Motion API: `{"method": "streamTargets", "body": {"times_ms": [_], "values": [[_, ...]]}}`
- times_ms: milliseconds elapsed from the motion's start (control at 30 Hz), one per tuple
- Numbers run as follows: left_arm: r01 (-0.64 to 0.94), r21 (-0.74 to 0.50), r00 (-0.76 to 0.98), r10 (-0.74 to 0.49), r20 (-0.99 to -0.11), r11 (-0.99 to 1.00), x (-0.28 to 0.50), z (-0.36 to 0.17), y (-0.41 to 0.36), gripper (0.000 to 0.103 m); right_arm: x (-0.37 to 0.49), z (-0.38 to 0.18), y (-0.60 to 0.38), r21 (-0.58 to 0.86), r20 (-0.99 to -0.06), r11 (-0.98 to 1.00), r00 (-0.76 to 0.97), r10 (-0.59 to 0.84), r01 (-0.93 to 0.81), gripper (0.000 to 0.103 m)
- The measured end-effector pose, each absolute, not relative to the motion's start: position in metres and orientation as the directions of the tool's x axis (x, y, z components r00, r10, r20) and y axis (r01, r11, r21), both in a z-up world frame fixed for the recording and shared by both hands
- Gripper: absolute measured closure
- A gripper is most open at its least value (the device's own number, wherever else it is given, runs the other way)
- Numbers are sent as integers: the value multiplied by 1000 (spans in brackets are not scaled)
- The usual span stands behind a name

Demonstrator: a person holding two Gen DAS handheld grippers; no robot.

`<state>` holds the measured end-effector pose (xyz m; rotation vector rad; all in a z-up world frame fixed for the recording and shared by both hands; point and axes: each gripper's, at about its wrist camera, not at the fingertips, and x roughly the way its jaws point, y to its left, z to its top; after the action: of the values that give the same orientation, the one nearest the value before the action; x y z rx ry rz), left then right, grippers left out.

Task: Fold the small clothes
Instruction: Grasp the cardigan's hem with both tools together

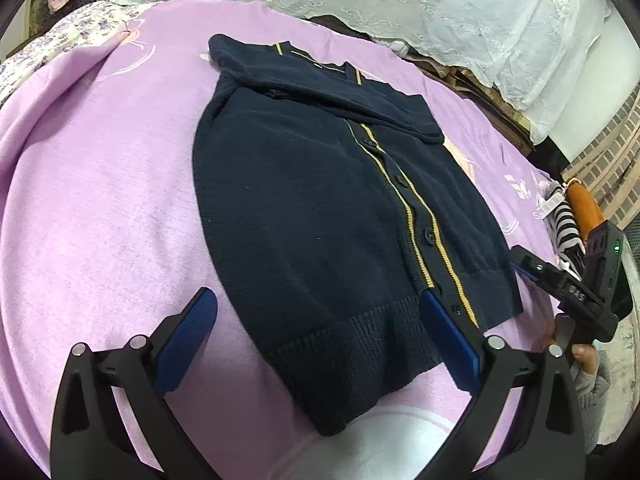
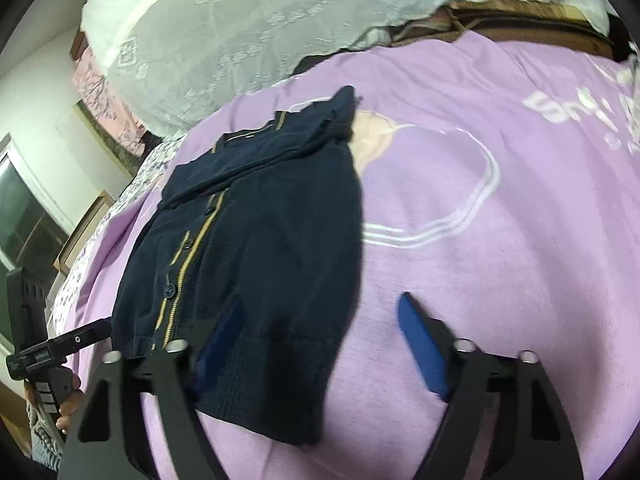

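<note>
Between both sets of blue pads sits nothing but air: the left gripper (image 1: pixel 318 334) and right gripper (image 2: pixel 320 344) both stand apart, hovering over the ribbed hem of the navy cardigan (image 1: pixel 320 208). It lies flat on the purple blanket (image 1: pixel 100 200), buttoned, sleeves tucked across the chest, so I'd guess they're lining up to grab the hem corners and fold upward.

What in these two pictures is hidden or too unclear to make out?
- Cardigan underside: both views, hidden by its own top layer.
- Striped cloth: left wrist view, partly behind the right gripper; can't tell what it is.
- White lettering on the purple blanket: right wrist view, cut off by the edge.
- Left gripper fingertips: right wrist view, behind the cardigan's hem.
</note>
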<state>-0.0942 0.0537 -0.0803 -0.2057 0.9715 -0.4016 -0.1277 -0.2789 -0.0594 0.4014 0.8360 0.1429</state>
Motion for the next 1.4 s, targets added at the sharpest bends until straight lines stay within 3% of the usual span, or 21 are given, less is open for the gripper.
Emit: {"method": "streamTargets", "body": {"times_ms": [67,167,233,267,433,700,833,900,967,1133,1267,1300,1333,1367,1400], "values": [[246,-364,494,-440,-750,898,-94,-81,55,5,-127,-63,-283,415,-699,908,657,283,50,46],[256,-389,477,-466,-745,885,-93,-82,55,19,-126,-66,-283,434,-702,900,644,304,47,46],[266,-430,419,-505,-755,863,-91,-89,53,51,-125,-66,-278,435,-702,900,634,322,24,48],[262,-441,394,-512,-763,859,-90,-92,54,54,-124,-66,-275,449,-699,894,626,346,7,52],[248,-447,375,-510,-774,860,-88,-94,58,54,-121,-69,-266,477,-696,878,594,404,-38,54],[164,-601,366,-614,-699,782,-84,-101,95,52,-125,-71,-276,536,-678,843,573,460,-42,55],[191,-593,376,-616,-692,782,-67,-98,79,32,-116,-74,-279,568,-663,822,569,486,-41,54],[223,-561,373,-601,-707,797,-67,-94,68,28,-113,-75,-280,579,-658,814,570,493,-36,54],[271,-523,358,-589,-725,808,-75,-92,63,30,-115,-74,-280,583,-656,812,570,495,-35,55],[250,-523,363,-579,-730,815,-90,-95,75,63,-120,-72,-274,558,-666,828,567,485,-52,54],[201,-536,365,-571,-736,820,-77,-101,74,62,-116,-74,-271,551,-669,832,564,485,-61,55],[203,-524,368,-560,-742,827,-75,-100,70,64,-116,-74,-271,548,-669,834,568,480,-60,59],[209,-509,371,-550,-748,835,-76,-99,67,68,-117,-73,-271,537,-674,842,574,465,-51,77],[221,-482,383,-530,-757,848,-77,-97,65,76,-118,-74,-274,542,-672,839,578,462,-41,89],[227,-472,384,-524,-760,852,-78,-97,65,90,-118,-74,-275,564,-659,825,582,478,-39,90]]}}
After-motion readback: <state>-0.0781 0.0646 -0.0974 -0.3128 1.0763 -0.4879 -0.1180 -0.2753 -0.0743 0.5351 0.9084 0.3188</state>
